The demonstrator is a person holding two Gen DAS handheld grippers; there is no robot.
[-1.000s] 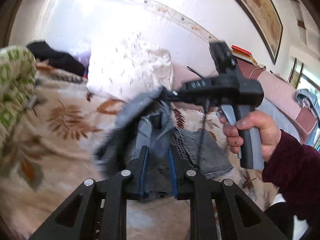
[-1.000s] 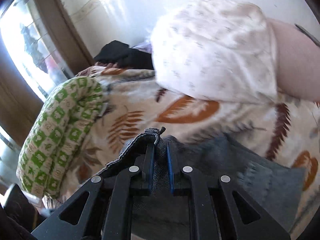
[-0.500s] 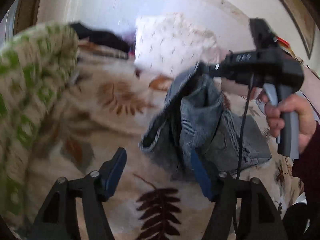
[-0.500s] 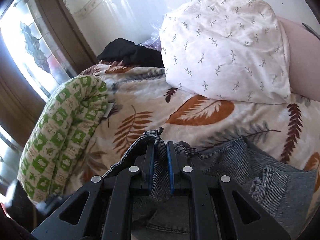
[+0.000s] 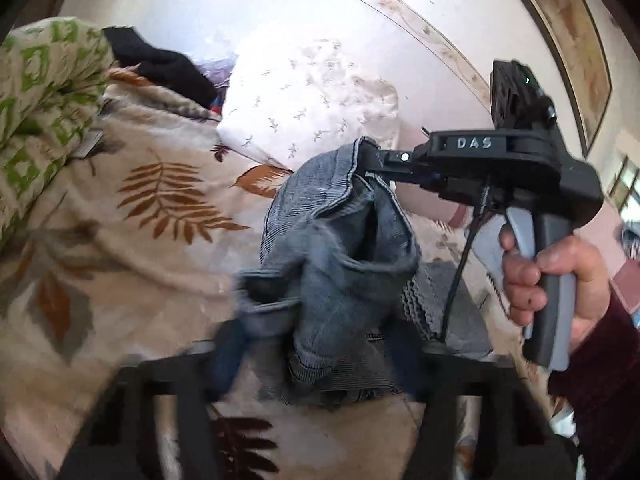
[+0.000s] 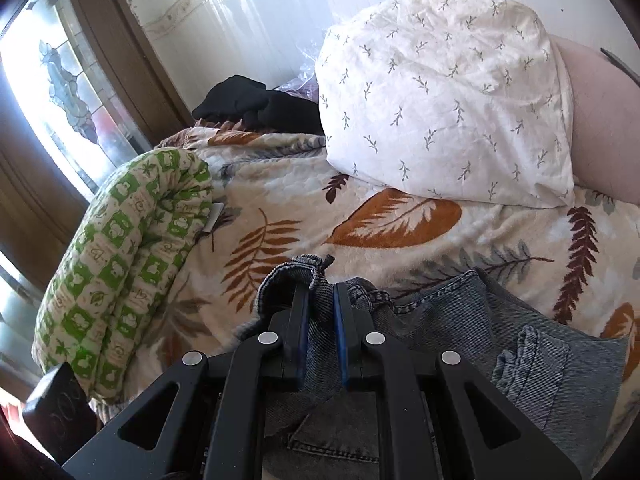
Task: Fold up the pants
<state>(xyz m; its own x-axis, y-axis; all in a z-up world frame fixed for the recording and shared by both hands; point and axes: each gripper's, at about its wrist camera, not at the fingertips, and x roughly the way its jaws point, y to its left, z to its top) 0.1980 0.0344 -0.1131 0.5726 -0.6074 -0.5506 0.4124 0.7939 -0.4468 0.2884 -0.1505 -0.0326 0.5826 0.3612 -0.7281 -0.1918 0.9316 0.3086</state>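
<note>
The grey-blue ribbed denim pants (image 6: pixel 520 344) lie partly on a bed covered by a cream blanket printed with orange and brown leaves (image 6: pixel 288 200), and partly hang in the air. The right hand-held gripper (image 6: pixel 320 312) is clamped on a folded edge of the waistband; in the right wrist view its two blue-lined fingers (image 6: pixel 301 320) press the cloth from both sides, with the rest of the garment spreading flat toward the right over the blanket. In the left wrist view the same right hand-held gripper (image 5: pixel 370 164), a black tool marked "DAS" with a grey handle, is held by a hand (image 5: pixel 556 280) in a dark red sleeve (image 5: pixel 600 392) and lifts a bunch of the pants (image 5: pixel 336 256) above the bed.

The left hand-held gripper (image 5: pixel 316 352) sits low in its own view, blurred. Its jaws have just been closing, and a hanging fold of the pants lies between its blue pads (image 5: pixel 228 356); the blur keeps me from telling whether the pads already press on the cloth.

Further back on the bed rest a white pillow with small grey sprig print (image 6: pixel 444 92), a rolled quilt in green and cream squares (image 6: pixel 128 256) and a heap of black cloth (image 6: pixel 252 100). No boxes, baskets or other containers show in either view.
</note>
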